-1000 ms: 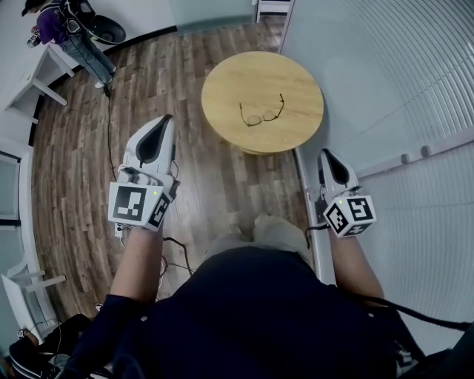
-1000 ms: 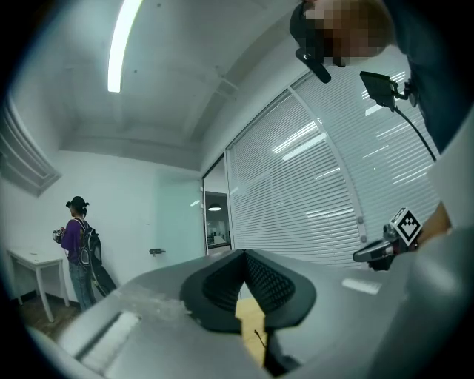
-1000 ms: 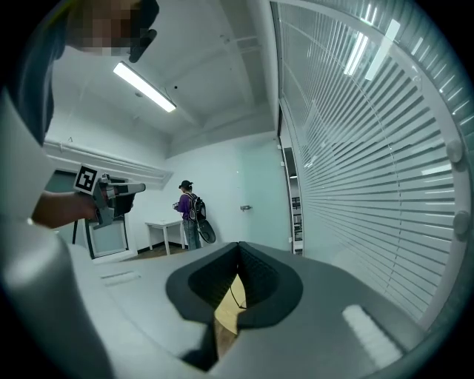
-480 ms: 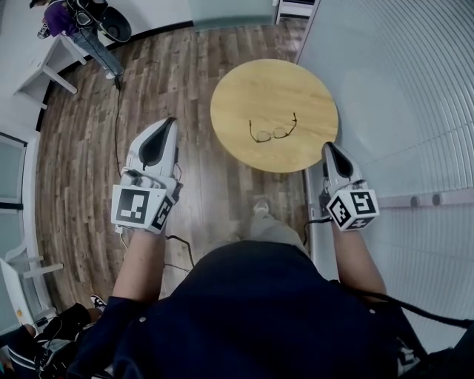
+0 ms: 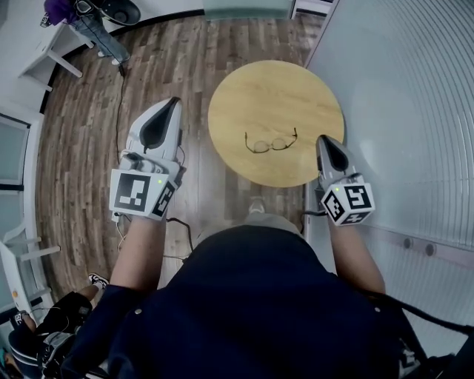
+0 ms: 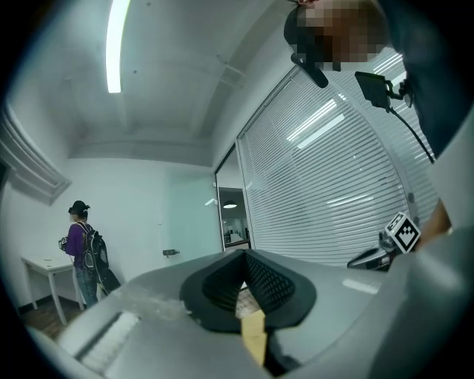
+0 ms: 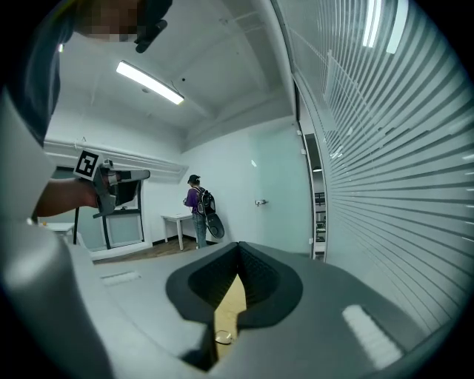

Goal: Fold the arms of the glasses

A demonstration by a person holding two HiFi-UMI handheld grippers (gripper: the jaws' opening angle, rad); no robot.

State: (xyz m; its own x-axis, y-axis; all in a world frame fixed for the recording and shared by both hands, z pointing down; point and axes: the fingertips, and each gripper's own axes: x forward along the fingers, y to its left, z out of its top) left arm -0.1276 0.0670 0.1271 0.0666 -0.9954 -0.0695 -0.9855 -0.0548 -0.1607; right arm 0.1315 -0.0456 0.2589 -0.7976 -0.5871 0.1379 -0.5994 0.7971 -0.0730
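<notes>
Wood-plank flooring [image 5: 89, 141] fills the head view, with a round wooden table [image 5: 296, 89] near the middle and white slatted blinds [image 5: 407, 111] running down the 3 o'clock side. On the table lie the glasses [image 5: 270, 142], a little toward 6 o'clock from its centre, both arms unfolded and reaching toward 12 o'clock, with nothing touching them. The left gripper [image 5: 172, 104] is held over the floor at about 9 o'clock from the table, off its edge and well apart from the glasses. In the left gripper view its jaws [image 6: 244, 255] are pressed together at the tips with nothing between them, and only a sliver of yellow tabletop shows through the slot lower down. The right gripper [image 5: 323, 141] hangs at the table's rim at about 4 o'clock, near the glasses but not touching them. In the right gripper view its jaws [image 7: 238, 248] are likewise closed and empty, with the tabletop visible through the gap below. At 11 o'clock in the head view a person in a purple top [image 5: 70, 13] stands with a backpack beside a white desk [image 5: 44, 55].
</notes>
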